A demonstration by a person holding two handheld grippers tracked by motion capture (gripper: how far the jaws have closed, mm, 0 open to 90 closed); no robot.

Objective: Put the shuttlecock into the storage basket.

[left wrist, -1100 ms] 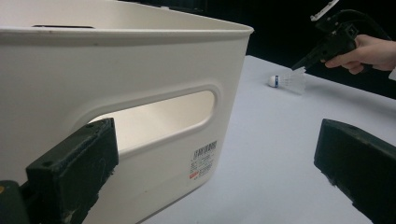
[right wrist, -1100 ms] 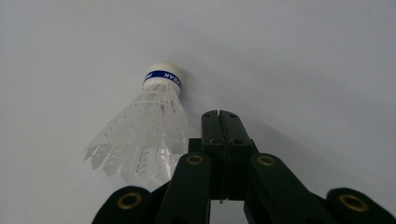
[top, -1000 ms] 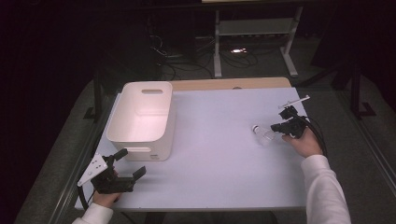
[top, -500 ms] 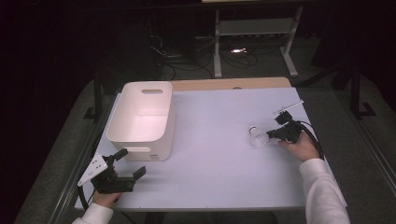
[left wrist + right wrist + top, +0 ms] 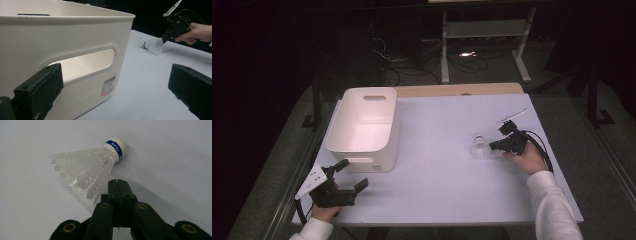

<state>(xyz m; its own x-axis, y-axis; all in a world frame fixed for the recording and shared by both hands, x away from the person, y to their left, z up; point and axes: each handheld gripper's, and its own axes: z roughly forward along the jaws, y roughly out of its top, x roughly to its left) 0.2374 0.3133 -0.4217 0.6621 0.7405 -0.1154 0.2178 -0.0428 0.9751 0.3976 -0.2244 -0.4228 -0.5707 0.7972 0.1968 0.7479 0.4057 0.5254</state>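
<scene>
A white shuttlecock (image 5: 480, 147) with a blue band on its cork lies on its side on the white table (image 5: 437, 200), right of centre. My right gripper (image 5: 493, 146) is shut, its tips against the rim of the feather skirt (image 5: 92, 173); I see no feather between the jaws. The right gripper view shows the cork pointing away from the right gripper (image 5: 117, 182). My left gripper (image 5: 351, 175) rests open at the table's near left corner. Its jaws face the handle slot of a cream plastic bin (image 5: 362, 150) and hold nothing. In the left gripper view the shuttlecock (image 5: 153, 45) lies beyond the bin (image 5: 75, 32).
A wooden board (image 5: 457, 90) runs along the table's far edge. Behind the table, on the dark floor, stand a metal frame (image 5: 484, 35) and loose cables. Open tabletop lies between the bin and the shuttlecock.
The right gripper has slid a little to the left and nearer, and the shuttlecock has moved with it at its tips. The left gripper has stayed where it was.
</scene>
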